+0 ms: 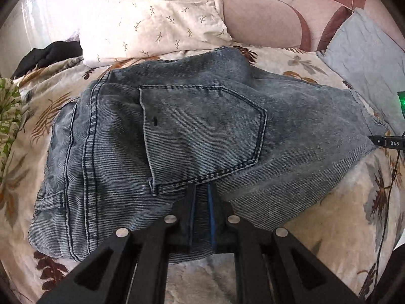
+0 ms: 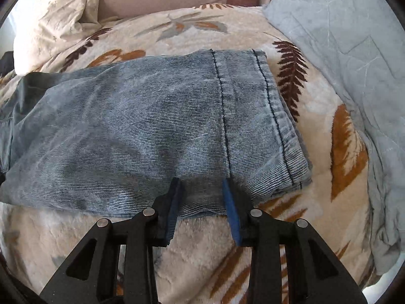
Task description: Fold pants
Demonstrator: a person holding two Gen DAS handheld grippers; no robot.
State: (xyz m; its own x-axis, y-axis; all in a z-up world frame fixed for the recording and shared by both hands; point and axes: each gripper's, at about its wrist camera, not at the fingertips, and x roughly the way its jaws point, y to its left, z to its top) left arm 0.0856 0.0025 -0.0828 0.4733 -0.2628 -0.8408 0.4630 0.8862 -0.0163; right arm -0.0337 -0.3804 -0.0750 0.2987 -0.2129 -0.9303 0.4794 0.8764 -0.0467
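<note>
- L wrist view: my left gripper (image 1: 201, 190) is nearly closed, pads pinching a ridge of denim at the near edge of the jeans (image 1: 177, 131), just below the back pocket (image 1: 202, 136).
- Jeans lie on the blanket (image 1: 329, 215), a cream plush w/ leaf print; waist end w/ belt loop (image 1: 50, 201) sits at pic left, fabric runs off toward pic right.
- Behind the jeans: pillow (image 1: 152, 17) w/ small sprig print, then a pink cushion (image 1: 263, 17). Black cloth (image 1: 50, 55) far left, green-print cloth (image 1: 8, 116) at left edge, grey-blue cloth (image 1: 364, 58) at right.
- A black tip marked "DAS" pokes in at the right edge, touching the jeans' far end – looks like my other gripper, can't be sure.
- R wrist view: my right gripper (image 2: 202, 185) has its jaws partly apart, blue pads either side of the jeans' (image 2: 126, 131) near edge. Denim sits betw. the pads, no pinch visible; can't tell if the tips touch it.
- Leg hem (image 2: 281, 116) w/ dark stitching lies just right of my fingers (image 2: 231, 202), layers stacked flat on the blanket (image 2: 202, 240).
- Grey-blue cloth (image 2: 341, 50) bunched at right, well clear of the hem; pillow (image 2: 55, 15) top left.
</note>
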